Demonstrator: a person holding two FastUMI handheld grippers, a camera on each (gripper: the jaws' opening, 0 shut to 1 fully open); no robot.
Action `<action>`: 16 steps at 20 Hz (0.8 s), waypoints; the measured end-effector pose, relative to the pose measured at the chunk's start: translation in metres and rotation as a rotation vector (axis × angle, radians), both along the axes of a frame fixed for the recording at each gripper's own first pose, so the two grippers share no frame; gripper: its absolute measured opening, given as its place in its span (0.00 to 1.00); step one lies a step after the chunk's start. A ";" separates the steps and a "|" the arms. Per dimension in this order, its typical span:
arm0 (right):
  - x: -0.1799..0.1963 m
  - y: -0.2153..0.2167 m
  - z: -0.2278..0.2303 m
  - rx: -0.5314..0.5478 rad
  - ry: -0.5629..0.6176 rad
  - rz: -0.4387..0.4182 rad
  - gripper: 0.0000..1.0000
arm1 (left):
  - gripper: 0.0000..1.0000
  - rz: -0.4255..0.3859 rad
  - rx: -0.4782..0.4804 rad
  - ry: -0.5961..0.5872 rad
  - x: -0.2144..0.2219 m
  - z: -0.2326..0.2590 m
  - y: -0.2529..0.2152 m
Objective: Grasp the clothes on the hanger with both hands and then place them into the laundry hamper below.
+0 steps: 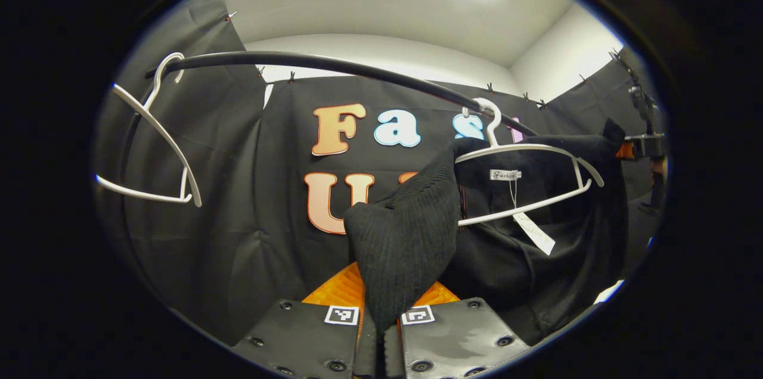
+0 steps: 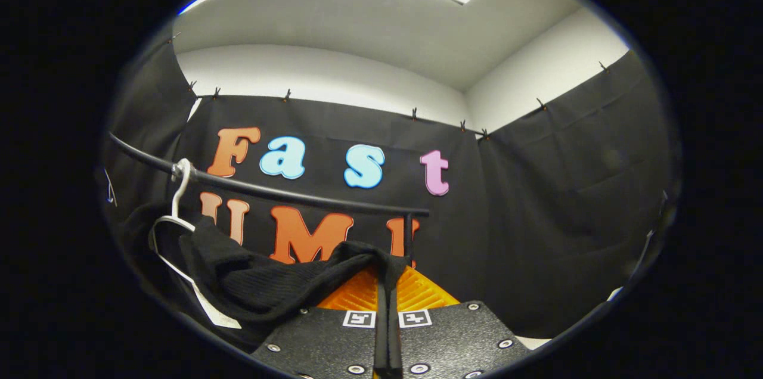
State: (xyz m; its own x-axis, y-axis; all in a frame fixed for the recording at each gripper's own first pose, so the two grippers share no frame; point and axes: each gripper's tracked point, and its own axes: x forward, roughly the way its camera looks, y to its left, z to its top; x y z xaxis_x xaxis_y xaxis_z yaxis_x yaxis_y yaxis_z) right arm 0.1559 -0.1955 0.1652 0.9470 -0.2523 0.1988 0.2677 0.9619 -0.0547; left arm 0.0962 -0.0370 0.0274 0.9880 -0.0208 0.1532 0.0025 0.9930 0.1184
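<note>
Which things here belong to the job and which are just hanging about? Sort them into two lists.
Part of the job:
- black garment, pinched in both grippers
- white hanger it hangs on
- left gripper, fingers closed on the cloth
- right gripper, fingers closed on the cloth

Just there:
- empty white hanger, farther along
- black rail
- white tag on the garment

The black ribbed knit garment (image 1: 411,236) hangs half off its white plastic hanger (image 1: 524,176), one shoulder pulled forward.
</note>
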 end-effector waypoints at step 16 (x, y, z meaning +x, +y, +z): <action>0.025 -0.018 -0.077 0.098 0.159 0.032 0.00 | 0.14 0.220 0.007 -0.034 0.109 0.059 0.110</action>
State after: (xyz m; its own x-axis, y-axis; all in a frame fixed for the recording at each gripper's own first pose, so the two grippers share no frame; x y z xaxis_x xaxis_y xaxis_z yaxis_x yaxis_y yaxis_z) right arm 0.1807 -0.2133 0.0886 0.9724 -0.2323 0.0215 0.2324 0.9726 0.0006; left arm 0.2048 0.0735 0.0867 0.9630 0.1940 0.1872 -0.2187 0.9682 0.1216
